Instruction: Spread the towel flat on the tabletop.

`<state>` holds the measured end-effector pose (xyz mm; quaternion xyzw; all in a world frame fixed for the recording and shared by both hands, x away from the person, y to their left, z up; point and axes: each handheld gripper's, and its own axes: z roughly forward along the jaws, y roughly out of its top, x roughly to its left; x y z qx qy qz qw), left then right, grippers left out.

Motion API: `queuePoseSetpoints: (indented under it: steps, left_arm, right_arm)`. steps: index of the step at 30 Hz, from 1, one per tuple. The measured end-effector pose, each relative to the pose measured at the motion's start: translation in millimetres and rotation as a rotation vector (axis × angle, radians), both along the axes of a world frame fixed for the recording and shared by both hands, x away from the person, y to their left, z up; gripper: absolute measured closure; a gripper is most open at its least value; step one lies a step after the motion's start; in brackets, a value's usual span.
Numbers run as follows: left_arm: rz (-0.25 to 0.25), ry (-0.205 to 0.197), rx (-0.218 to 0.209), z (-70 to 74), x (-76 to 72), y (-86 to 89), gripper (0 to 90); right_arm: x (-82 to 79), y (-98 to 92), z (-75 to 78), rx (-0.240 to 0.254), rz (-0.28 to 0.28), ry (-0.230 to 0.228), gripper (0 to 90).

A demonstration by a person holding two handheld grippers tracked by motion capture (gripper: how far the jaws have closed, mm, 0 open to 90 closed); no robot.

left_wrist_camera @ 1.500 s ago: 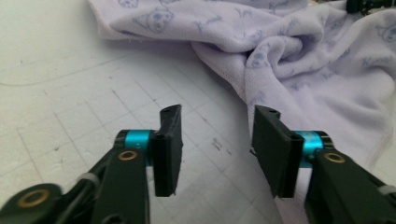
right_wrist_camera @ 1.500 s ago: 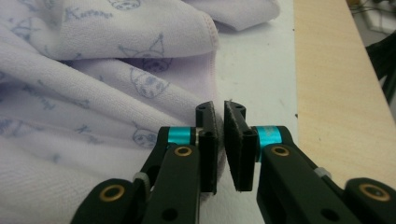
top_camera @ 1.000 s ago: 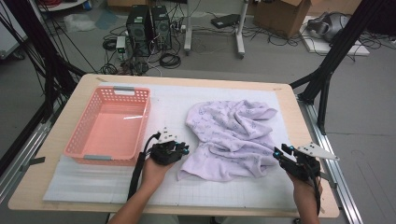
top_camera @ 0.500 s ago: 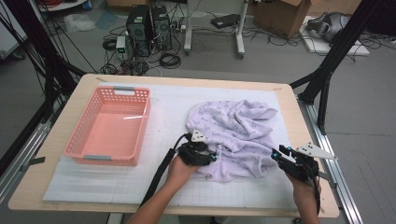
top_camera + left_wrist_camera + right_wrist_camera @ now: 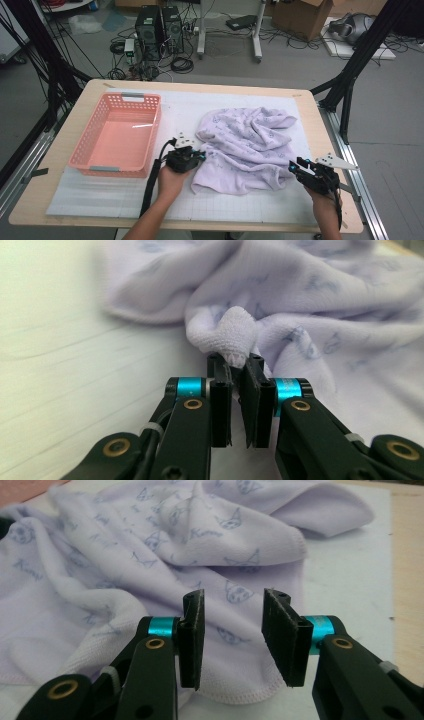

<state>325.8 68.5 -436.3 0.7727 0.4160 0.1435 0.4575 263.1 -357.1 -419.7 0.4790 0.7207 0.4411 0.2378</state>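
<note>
Leftmost on the table [image 5: 60, 200] sits a pink basket [image 5: 150, 132], open side up on the white mat [image 5: 90, 187], with its long side running away from the person. Just to the right of it, the left gripper [image 5: 199, 156] is held in the person's left hand [image 5: 172, 181], its cable trailing back along the forearm. Its jaws have just been closing and now pinch a fold of the lilac towel [image 5: 250, 147] at the cloth's left edge; in the left gripper view that bunched fold [image 5: 231, 335] stands up between the black pads, clamped tight, while the remainder of the towel [image 5: 320, 300] spreads away behind and to the right over the mat [image 5: 65, 355].

Next comes the towel itself, lying crumpled near the middle of the mat, printed with small bluish figures and heaped in loose folds, its near edge turned toward the person.

Farther right, the right gripper [image 5: 294, 167] is held in the right hand [image 5: 325, 202] at the towel's near right corner. In the right gripper view its jaws stand apart with nothing between the pads, and the hemmed edge of the towel [image 5: 150, 560] lies on the mat [image 5: 345, 575] just beyond and below them, not gripped.
</note>
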Motion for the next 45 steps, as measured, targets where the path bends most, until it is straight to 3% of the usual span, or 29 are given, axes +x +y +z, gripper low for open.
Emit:
queuePoseSetpoints:
  steps: [3,5,8,12,15,16,18,19,21,22,23,25,27,28,29,30,31,36,39,41,42,43,44,45]
  left_arm:
    - [0.031,-0.020,0.034,-1.2,-6.2,18.3,82.8]
    - [0.055,-0.031,0.027,-2.4,-11.3,27.6,82.8]
    - [0.080,-0.053,-0.005,-0.8,-17.3,38.4,82.8]
    - [0.094,-0.075,-0.019,1.9,-19.6,40.4,82.8]
    - [0.091,-0.058,-0.020,-0.7,-17.2,37.3,82.4]
    - [0.088,-0.049,-0.020,-2.2,-16.4,36.0,82.0]
    - [0.077,-0.040,-0.018,-4.7,-15.9,33.6,81.0]
    - [0.067,-0.041,-0.020,-5.8,-16.1,32.7,80.2]
    - [0.052,-0.035,-0.026,-7.5,-16.9,32.1,76.5]
    - [0.045,-0.031,-0.030,-8.2,-17.3,32.2,72.5]
    - [0.033,-0.025,-0.039,-8.9,-17.7,32.1,68.1]
    - [0.013,-0.016,-0.042,-9.3,-19.4,30.9,60.2]
    - [-0.020,-0.007,-0.063,-9.4,-21.1,29.6,55.0]
    - [-0.032,-0.007,-0.066,-9.5,-22.1,28.3,53.6]
    - [-0.045,-0.005,-0.070,-9.8,-22.9,27.1,53.1]
    - [-0.063,0.000,-0.080,-10.7,-23.2,25.7,53.1]
    - [-0.075,0.005,-0.080,-11.5,-23.5,24.1,53.1]
    - [-0.108,0.025,-0.050,-13.9,-21.9,12.6,52.9]
    - [-0.132,0.032,-0.041,-12.6,-19.4,1.6,51.8]
    - [-0.155,0.051,-0.011,-14.5,-17.0,-8.1,51.6]
    - [-0.166,0.060,0.033,-15.9,-16.5,-13.2,52.7]
    - [-0.155,0.021,0.082,-14.5,-18.9,-16.8,56.8]
    - [-0.168,-0.012,0.124,-14.1,-20.5,-18.3,68.4]
    - [-0.171,0.001,0.113,-13.8,-20.7,-17.7,76.2]
  right_arm:
    - [0.8,8.5,0.1,0.000,0.046,0.010,58.4]
    - [1.7,15.2,0.7,0.016,0.083,0.025,56.3]
    - [4.4,26.9,-0.5,-0.004,0.126,0.028,55.4]
    - [12.0,46.8,-6.6,-0.009,0.208,0.071,56.0]
    - [18.5,63.1,-15.9,-0.056,0.247,0.108,56.2]
    - [21.1,68.5,-19.8,-0.086,0.249,0.121,58.0]
    - [25.6,75.8,-26.6,-0.163,0.241,0.142,72.1]
    - [26.7,76.3,-27.8,-0.176,0.243,0.136,79.4]
    - [27.4,72.8,-25.2,-0.232,0.229,0.127,83.9]
    - [26.6,70.5,-24.1,-0.282,0.194,0.113,84.2]
    - [26.0,66.5,-23.7,-0.333,0.150,0.096,84.3]
    - [26.2,52.5,-23.5,-0.380,0.043,0.061,83.1]
    - [24.9,37.0,-23.1,-0.425,-0.088,0.022,71.5]
    - [25.5,28.9,-23.5,-0.407,-0.140,0.030,63.9]
    - [25.6,20.6,-23.2,-0.343,-0.158,0.054,63.6]
    - [24.3,13.6,-22.3,-0.274,-0.149,0.063,62.3]
    - [22.1,8.8,-20.4,-0.238,-0.146,0.053,62.2]
    - [8.2,-1.5,-6.4,-0.166,-0.110,0.040,65.3]
    - [0.7,-3.3,-3.2,-0.132,-0.058,0.066,68.3]
    - [0.1,-1.2,-6.5,-0.105,-0.001,0.099,68.6]
    - [0.5,1.7,-9.4,-0.103,0.017,0.114,68.7]
    - [2.0,4.9,-12.6,-0.087,0.044,0.129,68.5]
    - [3.8,8.6,-15.3,-0.061,0.065,0.143,67.6]
    - [5.9,12.5,-17.9,-0.028,0.088,0.150,66.5]
